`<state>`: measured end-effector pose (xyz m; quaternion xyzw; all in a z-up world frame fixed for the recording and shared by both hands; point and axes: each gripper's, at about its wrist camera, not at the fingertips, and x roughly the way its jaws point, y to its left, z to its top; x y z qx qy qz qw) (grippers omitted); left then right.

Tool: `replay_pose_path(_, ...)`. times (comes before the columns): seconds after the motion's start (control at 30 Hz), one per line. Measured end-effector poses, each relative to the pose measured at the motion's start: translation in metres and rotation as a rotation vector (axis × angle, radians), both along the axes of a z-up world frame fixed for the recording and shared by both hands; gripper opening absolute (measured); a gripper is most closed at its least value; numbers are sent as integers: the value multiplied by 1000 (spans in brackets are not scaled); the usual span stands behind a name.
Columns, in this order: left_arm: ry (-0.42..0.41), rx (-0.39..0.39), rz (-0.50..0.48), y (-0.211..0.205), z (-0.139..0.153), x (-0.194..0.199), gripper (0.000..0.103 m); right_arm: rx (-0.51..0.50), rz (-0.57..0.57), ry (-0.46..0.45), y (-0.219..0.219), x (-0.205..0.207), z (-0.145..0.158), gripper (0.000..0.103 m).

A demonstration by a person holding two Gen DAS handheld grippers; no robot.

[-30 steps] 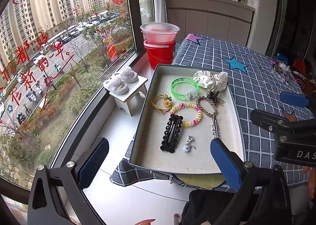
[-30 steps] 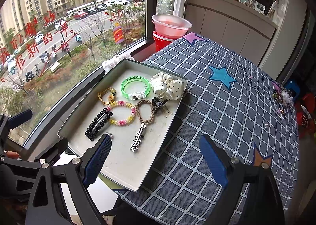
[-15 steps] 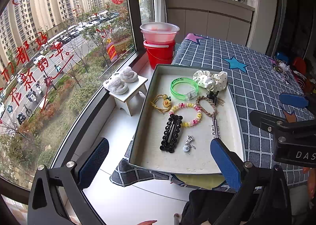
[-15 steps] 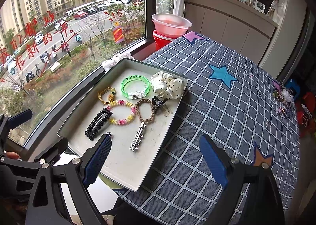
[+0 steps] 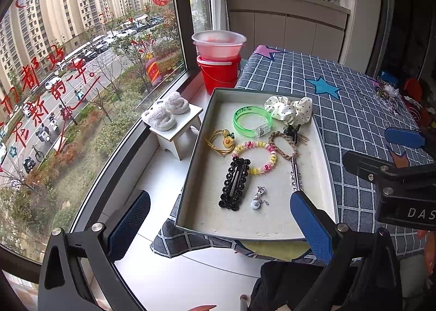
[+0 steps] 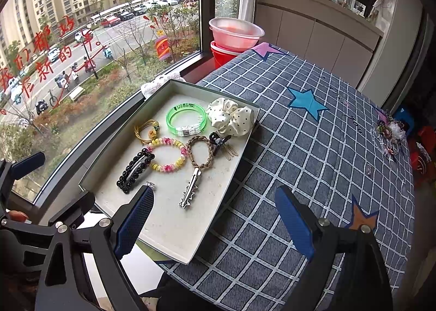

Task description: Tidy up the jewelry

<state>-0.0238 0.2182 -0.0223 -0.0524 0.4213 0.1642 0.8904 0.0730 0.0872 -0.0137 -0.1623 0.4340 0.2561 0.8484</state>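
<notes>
A shallow grey tray (image 5: 324, 174) (image 6: 218, 218) lies at the table's left edge. In it are a green bangle (image 5: 252, 121) (image 6: 185, 119), a white dotted scrunchie (image 5: 288, 110) (image 6: 231, 116), a yellow flower tie (image 5: 222, 141), a pink and yellow bead bracelet (image 5: 257, 157) (image 6: 167, 154), a braided brown tie (image 6: 200, 151), a black hair clip (image 5: 235, 184) (image 6: 135, 170), a silver clip (image 6: 190, 188) and a small charm (image 5: 257, 200). My left gripper (image 5: 220, 225) is open and empty in front of the tray. My right gripper (image 6: 215, 225) is open and empty over the tray's near right corner.
The table has a blue checked cloth (image 6: 313, 147) with stars. A red bucket with a clear bowl (image 5: 219, 65) stands by the window. A small white stool with slippers (image 5: 174, 120) is on the sill. A pile of jewelry (image 6: 387, 133) lies at the table's far right edge.
</notes>
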Motion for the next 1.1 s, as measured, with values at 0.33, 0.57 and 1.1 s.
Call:
replay_pose_path(0.33,2,-4,5,2,0,1,103,0,0,0,0,1,0,92)
replay_pose_path(0.57,3,0,1,1,-1,1,103,0,1,2,0,1,0,92)
replay_pose_path(1.1,10,-31,-2,4,-4,3,103,0,10,10,3,-4,-4,92)
